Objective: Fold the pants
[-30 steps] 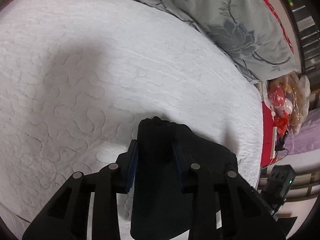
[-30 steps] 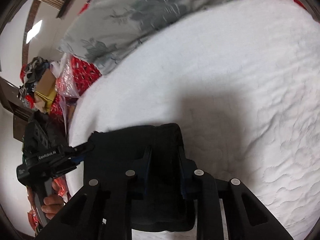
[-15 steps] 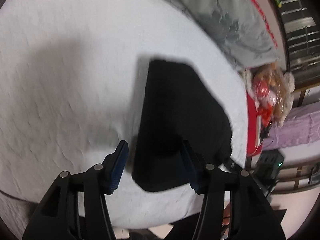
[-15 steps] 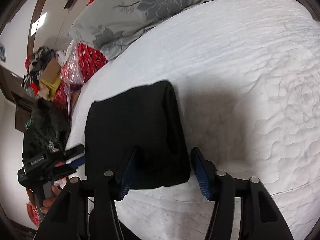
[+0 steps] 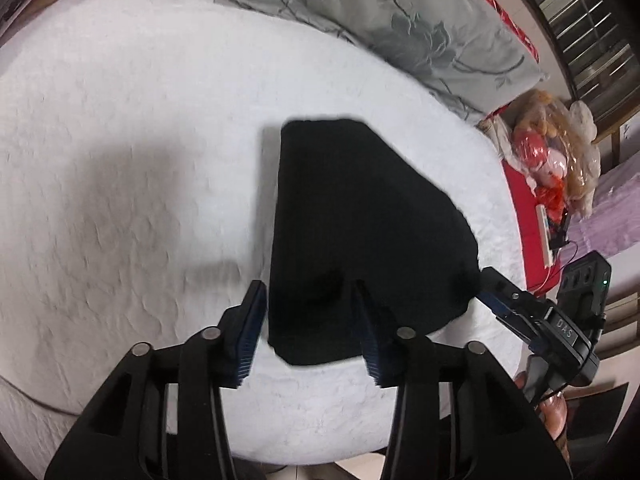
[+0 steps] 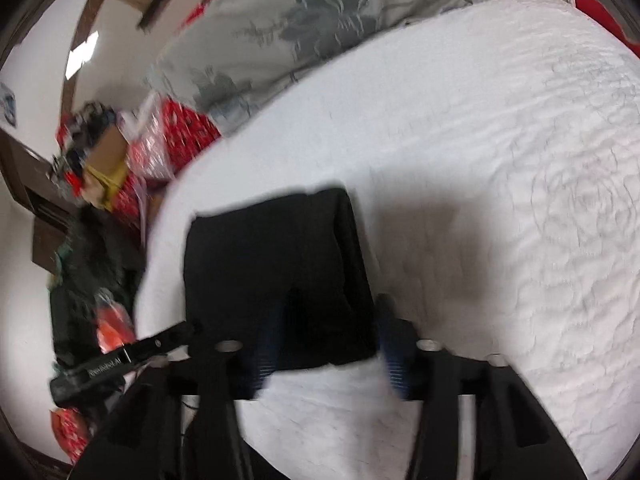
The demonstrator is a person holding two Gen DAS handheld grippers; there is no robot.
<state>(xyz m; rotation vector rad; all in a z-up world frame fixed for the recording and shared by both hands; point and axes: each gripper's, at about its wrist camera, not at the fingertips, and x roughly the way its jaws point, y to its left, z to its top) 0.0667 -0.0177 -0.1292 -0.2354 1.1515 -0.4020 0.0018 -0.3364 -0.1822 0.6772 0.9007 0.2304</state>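
The black pants (image 5: 360, 232) lie folded into a compact flat stack on the white quilted bed (image 5: 140, 140); they also show in the right wrist view (image 6: 276, 268). My left gripper (image 5: 308, 300) is open, its blue-padded fingers straddling the stack's near edge. My right gripper (image 6: 328, 316) is open, its fingers either side of the stack's near right corner. In the left wrist view the right gripper (image 5: 496, 300) shows at the stack's right corner. In the right wrist view the left gripper (image 6: 176, 336) shows at the stack's left side.
A grey floral pillow (image 5: 400, 24) lies at the head of the bed. Red bedding and bagged toys (image 5: 548, 156) sit past the right edge. Clutter and boxes (image 6: 96, 160) stand beside the bed. The bed's front edge is just below both grippers.
Both grippers were shut on the pants a second ago; they have opened, let the folded stack down on the bed and drawn back toward the front edge.
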